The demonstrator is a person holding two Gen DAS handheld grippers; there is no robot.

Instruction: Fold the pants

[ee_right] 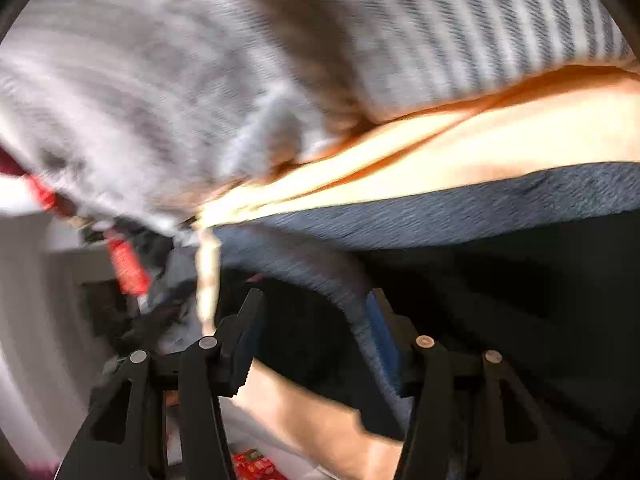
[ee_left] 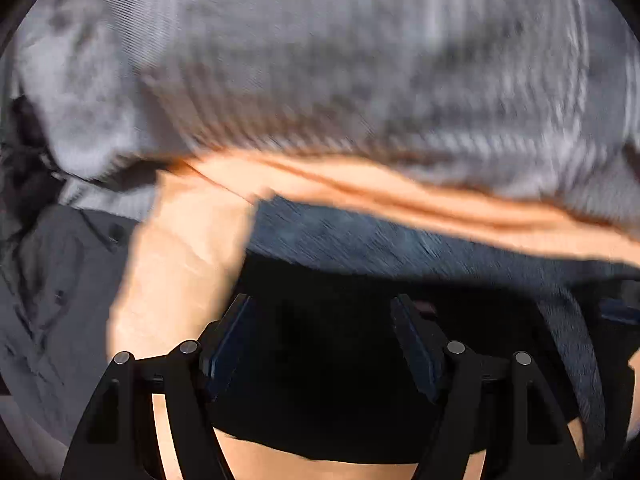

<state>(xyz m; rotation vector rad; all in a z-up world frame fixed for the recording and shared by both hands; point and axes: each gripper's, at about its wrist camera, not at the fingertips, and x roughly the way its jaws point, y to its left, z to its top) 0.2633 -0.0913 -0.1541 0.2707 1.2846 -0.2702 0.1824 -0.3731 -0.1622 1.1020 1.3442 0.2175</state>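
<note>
Both views are blurred and point at the person's body. My left gripper (ee_left: 322, 320) stands open, with dark black cloth (ee_left: 320, 380) behind and between its fingers; I cannot tell whether this is the pants. My right gripper (ee_right: 316, 312) is open too, with black cloth (ee_right: 520, 320) and a blue-grey band of fabric (ee_right: 440, 208) right in front of it. A grey cord or strap (ee_right: 360, 304) hangs by its right finger. Neither gripper visibly holds anything.
The person's grey striped shirt (ee_left: 320, 60) fills the top of both views, with bare skin (ee_left: 400, 196) under its hem. A crumpled grey garment (ee_left: 52, 280) lies at the left. Red objects (ee_right: 128, 264) and a white surface (ee_right: 36, 320) show at the right view's left.
</note>
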